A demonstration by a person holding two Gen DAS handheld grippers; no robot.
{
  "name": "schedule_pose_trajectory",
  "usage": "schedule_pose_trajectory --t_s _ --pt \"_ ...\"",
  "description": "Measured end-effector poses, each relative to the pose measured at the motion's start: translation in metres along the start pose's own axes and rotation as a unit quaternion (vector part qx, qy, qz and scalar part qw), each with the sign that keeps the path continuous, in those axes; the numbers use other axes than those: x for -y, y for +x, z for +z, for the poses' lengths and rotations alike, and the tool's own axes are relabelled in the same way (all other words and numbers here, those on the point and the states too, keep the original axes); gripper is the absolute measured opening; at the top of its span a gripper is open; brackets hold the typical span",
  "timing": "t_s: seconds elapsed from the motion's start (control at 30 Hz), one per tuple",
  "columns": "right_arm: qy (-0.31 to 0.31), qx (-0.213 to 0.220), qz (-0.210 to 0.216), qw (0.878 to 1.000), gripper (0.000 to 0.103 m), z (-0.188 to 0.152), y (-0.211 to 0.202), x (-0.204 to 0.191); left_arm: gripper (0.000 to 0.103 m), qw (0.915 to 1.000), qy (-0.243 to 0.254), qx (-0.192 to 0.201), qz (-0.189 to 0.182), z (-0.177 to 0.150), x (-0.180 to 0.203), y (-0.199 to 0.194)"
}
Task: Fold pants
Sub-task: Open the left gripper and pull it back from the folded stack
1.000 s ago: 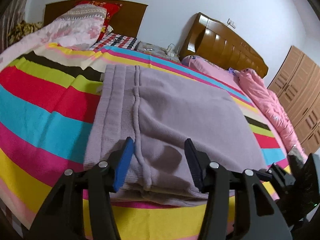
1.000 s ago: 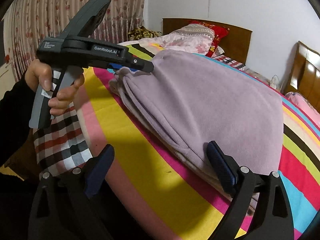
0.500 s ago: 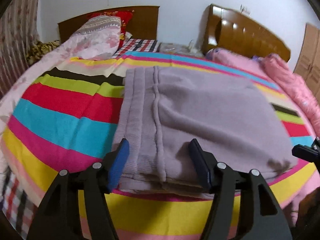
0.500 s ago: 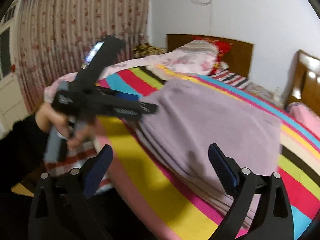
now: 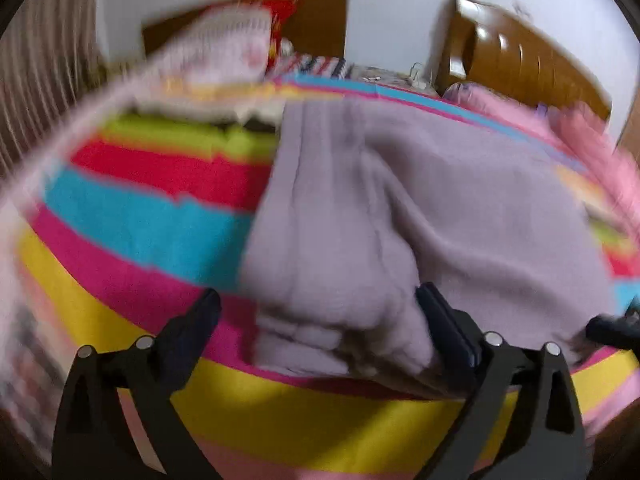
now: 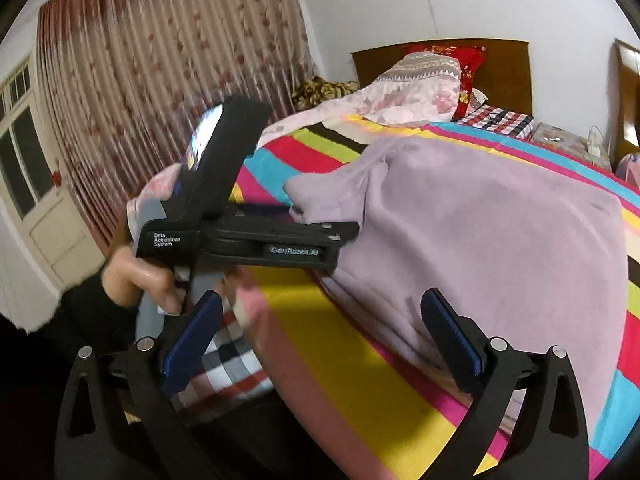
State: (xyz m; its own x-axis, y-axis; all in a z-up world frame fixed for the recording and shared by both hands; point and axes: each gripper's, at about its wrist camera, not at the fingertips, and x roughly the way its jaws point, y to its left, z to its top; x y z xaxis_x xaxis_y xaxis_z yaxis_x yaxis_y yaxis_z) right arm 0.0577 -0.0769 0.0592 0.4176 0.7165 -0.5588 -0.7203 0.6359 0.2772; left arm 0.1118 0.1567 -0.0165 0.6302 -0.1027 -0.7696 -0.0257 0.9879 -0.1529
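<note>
The lilac fleece pants (image 5: 440, 200) lie folded into a thick rectangle on the striped bed cover (image 5: 140, 220). My left gripper (image 5: 318, 294) is over their near left corner. Its jaws are opening wide, and the bunched corner lies between them with no pad pressing on it. This view is blurred. The right wrist view shows the same pants (image 6: 480, 240), with a hand holding the left gripper (image 6: 344, 240) at their corner. My right gripper (image 6: 320, 296) hovers off the bed's near edge, its jaws opening. Only the yellow stripe and the pants' hem show between them.
Pillows and a pink quilt (image 6: 412, 92) are piled at the wooden headboard (image 5: 320, 20). A second bed with pink bedding (image 5: 520, 112) stands to the right. A checked cloth (image 6: 228, 364) hangs at the bed's near corner. Curtains (image 6: 160, 80) and a door (image 6: 36, 200) are on the left.
The left jaws have spread from half shut to wide and let go of the pants' corner, which now lies bunched. The right gripper has lifted and backed off a little.
</note>
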Motion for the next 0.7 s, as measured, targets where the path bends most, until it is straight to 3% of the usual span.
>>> schedule_pose_trajectory --t_s 0.03,0.1,0.27,0.4,0.57,0.7 --pt "0.005 -0.012 0.008 1.000 0.097 -0.001 0.008 0.002 0.100 0.9989 -0.031 0.001 -0.034 -0.001 -0.011 -0.001" --pt "-0.003 -0.032 -0.003 0.999 0.099 -0.006 0.023 0.002 0.101 0.9997 -0.005 0.001 -0.023 -0.001 -0.009 -0.004" --pt "-0.009 -0.031 -0.014 0.999 0.099 -0.005 0.020 -0.004 0.101 0.9993 0.024 0.023 0.019 -0.004 0.006 -0.014" --pt "-0.004 -0.029 -0.019 0.999 0.099 -0.003 0.016 -0.006 0.101 0.9999 0.005 0.014 0.001 -0.004 0.000 -0.011" --pt "-0.019 -0.005 -0.017 1.000 0.099 -0.006 0.010 -0.016 0.101 0.9999 0.002 0.015 0.006 -0.005 0.000 -0.010" --pt "-0.029 -0.041 -0.010 0.999 0.099 -0.016 0.024 -0.022 0.102 0.9998 0.007 0.015 0.015 -0.006 0.002 -0.010"
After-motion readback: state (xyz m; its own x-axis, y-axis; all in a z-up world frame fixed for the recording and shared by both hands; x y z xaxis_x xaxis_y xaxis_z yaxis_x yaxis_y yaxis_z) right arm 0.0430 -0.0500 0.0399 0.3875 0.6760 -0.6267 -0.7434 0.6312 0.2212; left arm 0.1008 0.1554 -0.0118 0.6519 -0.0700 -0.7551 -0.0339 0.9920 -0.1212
